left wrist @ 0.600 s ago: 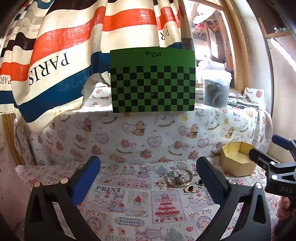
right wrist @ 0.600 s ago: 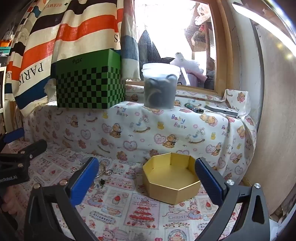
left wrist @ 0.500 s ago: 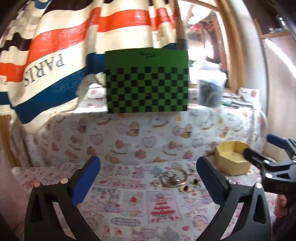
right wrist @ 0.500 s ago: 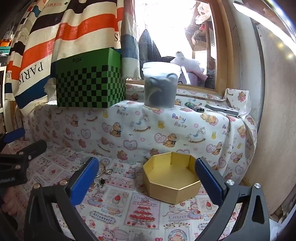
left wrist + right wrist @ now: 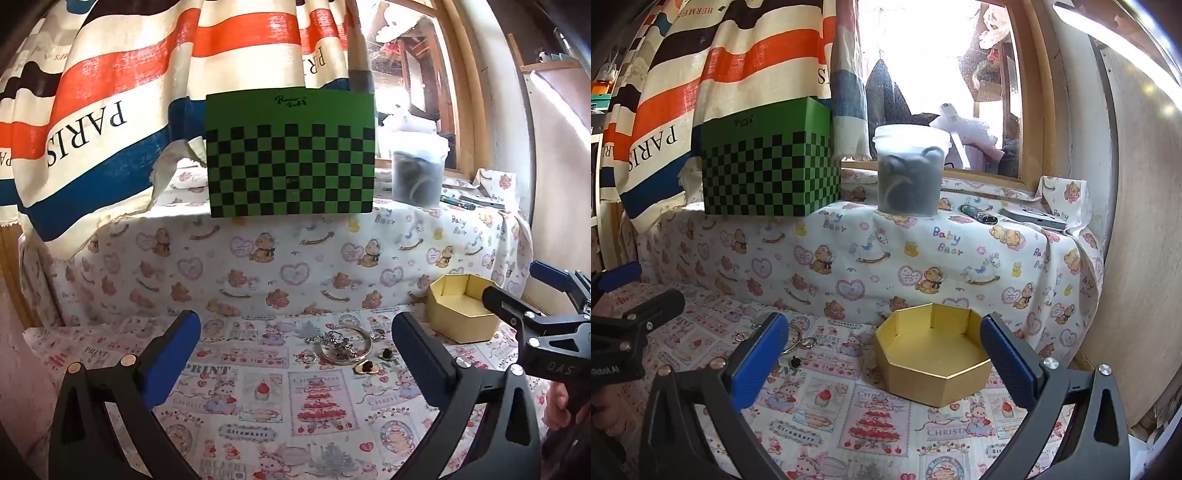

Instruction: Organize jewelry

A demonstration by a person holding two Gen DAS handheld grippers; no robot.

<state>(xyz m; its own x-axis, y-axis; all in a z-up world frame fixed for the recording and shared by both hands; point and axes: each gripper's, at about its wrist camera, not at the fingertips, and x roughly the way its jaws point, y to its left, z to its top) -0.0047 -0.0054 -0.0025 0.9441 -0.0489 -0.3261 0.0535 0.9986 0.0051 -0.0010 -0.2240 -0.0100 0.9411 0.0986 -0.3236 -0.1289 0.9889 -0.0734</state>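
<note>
Closest to us, our left gripper [image 5: 295, 354] has its blue pads spread as wide as they go, nothing between them, just hovering over the printed cloth [image 5: 258, 406]. Same deal with our right gripper [image 5: 882, 354]: jaws wide apart, holding nothing.

We'll use the gold box [image 5: 934, 362] as the landmark. It's an open-topped hexagonal thing sitting on the cloth, and as far as we can see it's empty inside. In the right wrist view it sits just ahead of the right gripper, framed between the two pads without touching them.

The jewelry pile [image 5: 345, 343] lies on the cloth to the left of the gold box, near it but clearly apart: a silvery bangle with a tangle of small pieces inside it, plus a few loose rings and dark-stoned earrings scattered just beside it. Hard to tell exactly what each small bit is.

Behind the box the cloth climbs up onto a ledge. Up there, behind and left of the box, stands a green checkered box [image 5: 291, 158], and more or less straight behind it a translucent lidded tub [image 5: 910, 170] in front of the window, with a striped curtain [image 5: 110, 110] hanging farthest back.
</note>
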